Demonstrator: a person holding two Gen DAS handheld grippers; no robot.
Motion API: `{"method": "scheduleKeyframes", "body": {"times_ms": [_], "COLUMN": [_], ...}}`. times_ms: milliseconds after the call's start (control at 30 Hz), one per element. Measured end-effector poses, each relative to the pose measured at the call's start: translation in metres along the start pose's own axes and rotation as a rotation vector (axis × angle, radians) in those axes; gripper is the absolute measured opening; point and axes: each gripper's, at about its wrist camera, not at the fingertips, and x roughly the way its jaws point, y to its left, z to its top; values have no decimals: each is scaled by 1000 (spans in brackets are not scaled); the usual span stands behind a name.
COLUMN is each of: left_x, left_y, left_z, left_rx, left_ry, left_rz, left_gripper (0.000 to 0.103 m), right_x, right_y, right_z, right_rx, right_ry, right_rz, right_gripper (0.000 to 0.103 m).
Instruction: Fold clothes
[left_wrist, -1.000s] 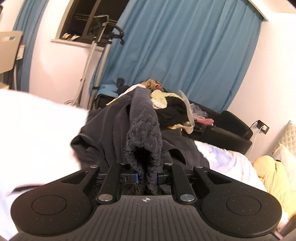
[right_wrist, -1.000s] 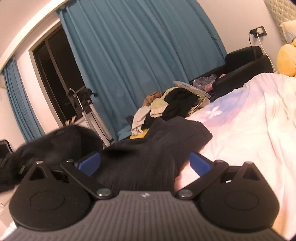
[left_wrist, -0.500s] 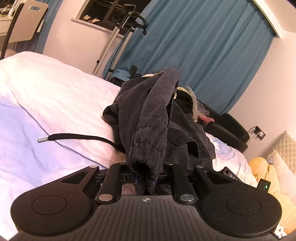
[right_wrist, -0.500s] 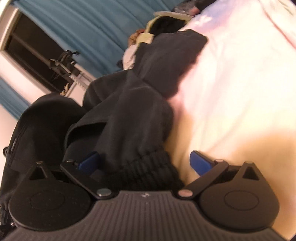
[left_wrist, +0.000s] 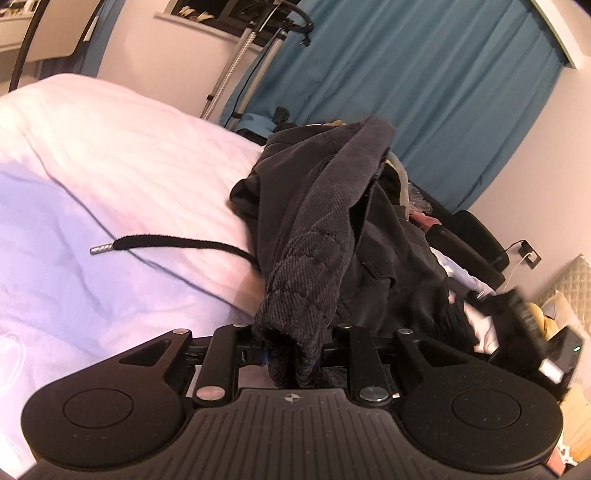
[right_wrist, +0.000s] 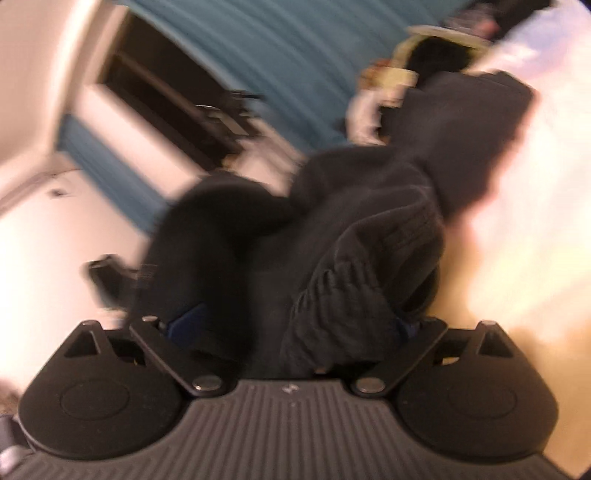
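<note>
A dark garment (left_wrist: 332, 229) with ribbed hems lies bunched on the white bed (left_wrist: 92, 147). Its black drawstring (left_wrist: 166, 243), tipped with metal, trails left over the sheet. My left gripper (left_wrist: 291, 360) still pinches a ribbed hem between its pads, low over the bed, and its jaws are opening. In the blurred right wrist view, the garment (right_wrist: 369, 221) runs away over the bed (right_wrist: 517, 221). Its ribbed cuff (right_wrist: 351, 288) lies between the wide jaws of my right gripper (right_wrist: 297, 325), which are closing. The left blue pad stands apart from the cloth.
A blue curtain (left_wrist: 406, 92) hangs behind the bed. More clothes are piled beyond the garment by a black armchair (left_wrist: 476, 236). A metal stand (left_wrist: 229, 74) rises at the bed's far edge. Pillows and small devices (left_wrist: 569, 343) lie at the right.
The left gripper sank toward the bed with the hem, and the drawstring came to rest on the sheet. The right gripper rolled and moved in, so the cuff now sits between its jaws.
</note>
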Motion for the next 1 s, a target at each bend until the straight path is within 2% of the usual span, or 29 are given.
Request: {"method": "scheduleKeyframes", "body": {"times_ms": [67, 100, 167, 200, 267, 333, 467, 600, 633, 700, 767, 900, 1000], "left_x": [1, 1, 3, 5, 9, 10, 14, 16, 16, 17, 20, 8, -18], "left_y": [-1, -2, -4, -6, -8, -8, -7, -6, -4, 0, 0, -6, -12], "left_z": [1, 1, 1, 0, 1, 2, 4, 6, 6, 5, 4, 4, 5], "left_rx": [1, 7, 20, 27, 38, 36, 19, 6, -15, -68, -101, -146, -182], "left_ry": [0, 1, 1, 1, 3, -2, -9, -37, -54, -74, -61, -42, -73], "left_rz": [-1, 0, 6, 12, 28, 42, 48, 35, 33, -9, -45, -161, -274], "left_gripper": [24, 24, 27, 28, 34, 45, 57, 59, 58, 41, 27, 21, 20], "right_x": [3, 6, 16, 18, 19, 15, 6, -21, -29, -44, -59, -88, -109], "right_y": [-11, -17, -24, -25, -23, -17, -13, 1, 5, 10, 19, 50, 85], "right_z": [-2, -4, -9, -10, -11, -12, -9, -3, 0, 4, 7, 23, 45], "right_rx": [26, 36, 43, 36, 26, 26, 30, 32, 34, 40, 29, -53, -145], "right_ry": [15, 29, 59, 64, 65, 50, -23, -133, -158, -192, -220, -287, -326], "right_rz": [-95, -131, -171, -172, -162, -146, -123, -65, -50, -22, -4, 25, 52], "right_gripper": [91, 84, 79, 76, 64, 41, 27, 22, 21, 20, 19, 18, 17]}}
